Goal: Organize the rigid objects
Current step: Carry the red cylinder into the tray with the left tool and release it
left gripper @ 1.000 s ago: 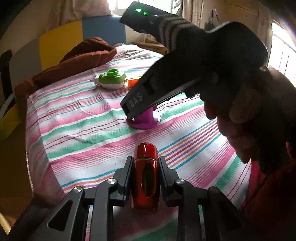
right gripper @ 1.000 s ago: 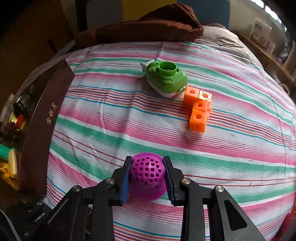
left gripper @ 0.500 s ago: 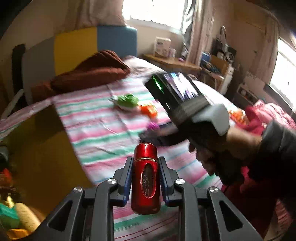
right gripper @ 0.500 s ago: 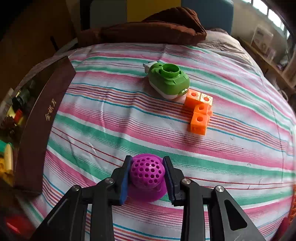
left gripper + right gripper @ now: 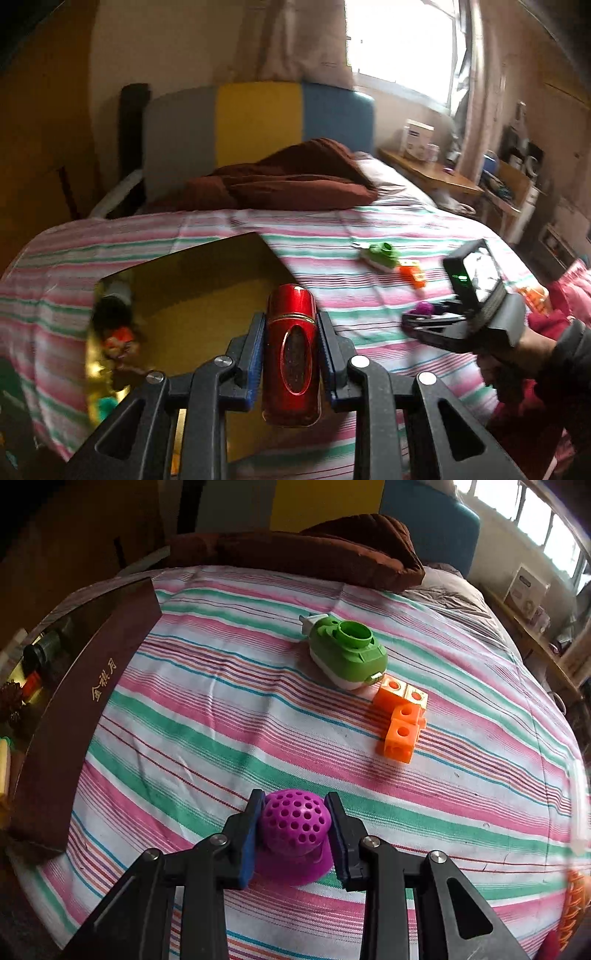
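My left gripper [image 5: 291, 350] is shut on a shiny red cylinder [image 5: 291, 354], held in the air over the near corner of an open box [image 5: 207, 295] with a gold inside and several small items in it. My right gripper [image 5: 294, 827] is shut on a purple perforated dome toy [image 5: 293, 829] just above the striped bed cover [image 5: 221, 716]; it also shows in the left wrist view as the right gripper [image 5: 424, 314] held by a hand [image 5: 517, 354]. A green and white toy [image 5: 347, 653] and an orange cube block [image 5: 400, 720] lie farther back on the bed.
The box's dark brown lid or wall [image 5: 74, 716] with gold characters runs along the bed's left edge. A brown blanket [image 5: 288, 181] lies at the head of the bed before a grey, yellow and blue headboard [image 5: 258, 118]. Wooden shelves [image 5: 436, 177] stand to the right.
My left gripper has risen and swung left with the red cylinder, so the open box now lies under it. The right gripper with the purple toy has barely moved.
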Tool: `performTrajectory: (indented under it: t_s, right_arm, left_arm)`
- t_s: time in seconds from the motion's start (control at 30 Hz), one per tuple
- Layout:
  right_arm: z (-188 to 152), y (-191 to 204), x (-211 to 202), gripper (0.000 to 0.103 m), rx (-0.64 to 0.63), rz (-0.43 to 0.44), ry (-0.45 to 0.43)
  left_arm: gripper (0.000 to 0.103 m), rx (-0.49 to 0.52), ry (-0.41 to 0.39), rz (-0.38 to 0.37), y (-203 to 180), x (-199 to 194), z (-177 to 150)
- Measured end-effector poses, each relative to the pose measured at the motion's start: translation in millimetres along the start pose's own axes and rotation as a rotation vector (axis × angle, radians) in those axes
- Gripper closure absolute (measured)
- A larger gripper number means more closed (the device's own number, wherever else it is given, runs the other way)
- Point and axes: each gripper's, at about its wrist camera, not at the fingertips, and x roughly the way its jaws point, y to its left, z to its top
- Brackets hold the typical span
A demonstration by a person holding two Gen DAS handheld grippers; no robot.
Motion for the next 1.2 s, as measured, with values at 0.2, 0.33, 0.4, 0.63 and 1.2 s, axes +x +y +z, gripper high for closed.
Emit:
performTrajectory:
  t_s: [0.2,0.33,0.4,0.63,1.2]
  right_arm:
    - [-1,2,0,0.070,-0.013,-0.009,-0.009]
    - [-1,3,0,0.070,-0.011,-0.009,-0.011]
    - [-1,3,0,0.070,-0.009,-0.010,-0.011]
    - [0,3,0,0.070,-0.015,-0.016,-0.008]
    - [1,6,0,0.070,-0.042,-0.034,0.000]
  left_arm:
    - [0.077,-0.065,0.028,0.050,34,5,-12]
    - [0.077,-0.110,0.059,0.059,52,7,-22]
    - [0.077,-0.125,0.071,0.068,60,10,-27]
    - [0.077,-0.347,0.145,-0.058,114,21,-32]
    - [0.077,-0.445,0.210,-0.019,170,100,29]
